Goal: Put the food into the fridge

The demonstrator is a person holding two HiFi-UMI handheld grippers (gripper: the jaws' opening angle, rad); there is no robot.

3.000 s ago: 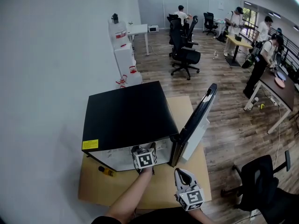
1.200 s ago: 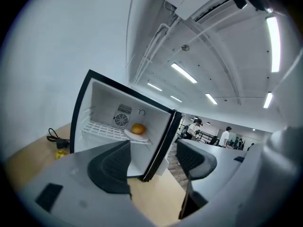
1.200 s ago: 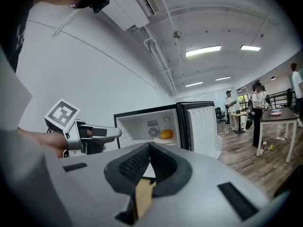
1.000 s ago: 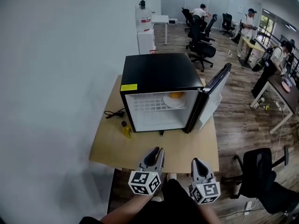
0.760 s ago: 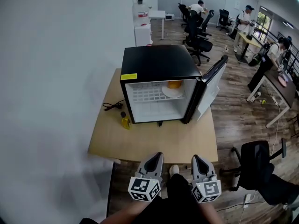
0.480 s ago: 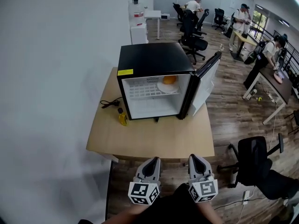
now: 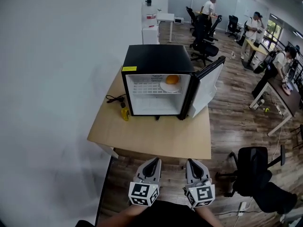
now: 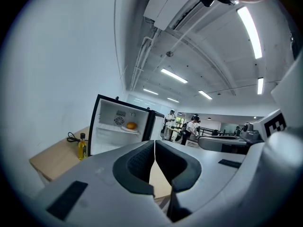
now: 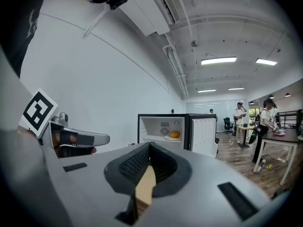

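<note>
Before the table, the left gripper has seemingly backed away.

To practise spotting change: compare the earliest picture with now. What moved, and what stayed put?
The left gripper came out of the fridge and back past the table edge, empty, fingers shut; the right gripper drew back too. The orange food on its plate, the open door and the bottle stayed.

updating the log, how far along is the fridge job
Done: the orange food sits on a plate on the fridge shelf. In hand: nothing; left gripper and right gripper are shut and empty, back from the table. Left: the door stands open; a yellow bottle stands on the table beside the fridge, unclear whether it goes in.
</note>
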